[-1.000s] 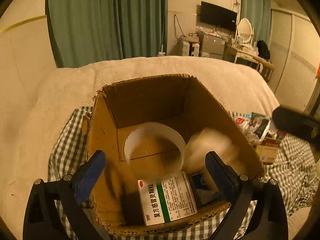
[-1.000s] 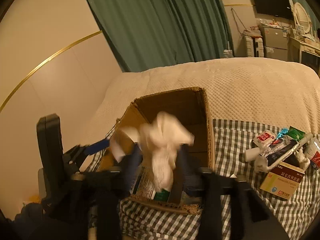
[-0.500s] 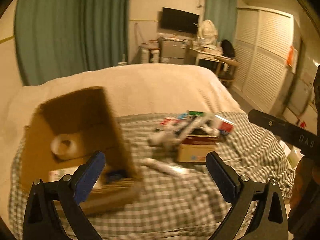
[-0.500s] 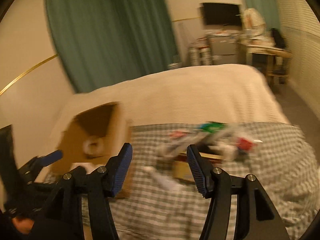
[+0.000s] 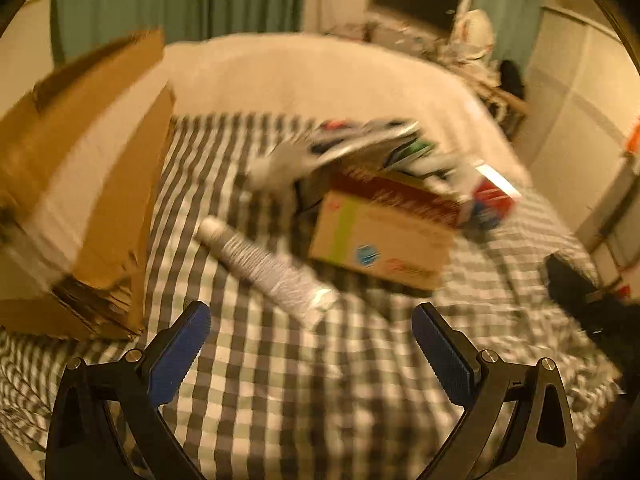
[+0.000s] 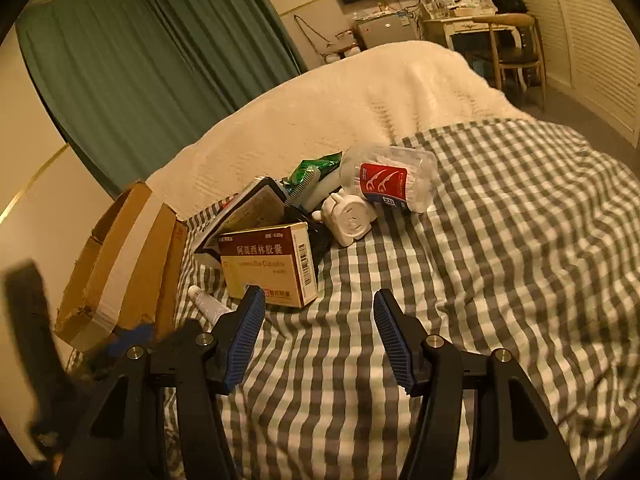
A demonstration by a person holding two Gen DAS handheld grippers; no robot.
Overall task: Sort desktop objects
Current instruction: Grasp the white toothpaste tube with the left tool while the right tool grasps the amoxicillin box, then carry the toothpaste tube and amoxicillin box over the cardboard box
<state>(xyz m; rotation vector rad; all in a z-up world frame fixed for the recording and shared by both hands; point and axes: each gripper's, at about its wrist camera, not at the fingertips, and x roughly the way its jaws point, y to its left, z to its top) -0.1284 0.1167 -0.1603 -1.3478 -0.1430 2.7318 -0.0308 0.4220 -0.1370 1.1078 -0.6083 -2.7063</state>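
Both grippers tilt down over the checked cloth [image 6: 500, 240] with nothing between their jaws: the left gripper [image 5: 310, 344] stands wide open and the right gripper [image 6: 318, 320] about half open. One medicine box [image 6: 268, 266] lies just beyond the right gripper's left finger at the near side of the pile, one white tube [image 5: 266, 268] lies just ahead of the left gripper, and one cardboard box [image 6: 120, 264] sits at the cloth's left edge. Behind the medicine box lie one floss-pick jar [image 6: 390, 182] on its side, one white plug [image 6: 348, 220] and one green packet [image 6: 314, 168].
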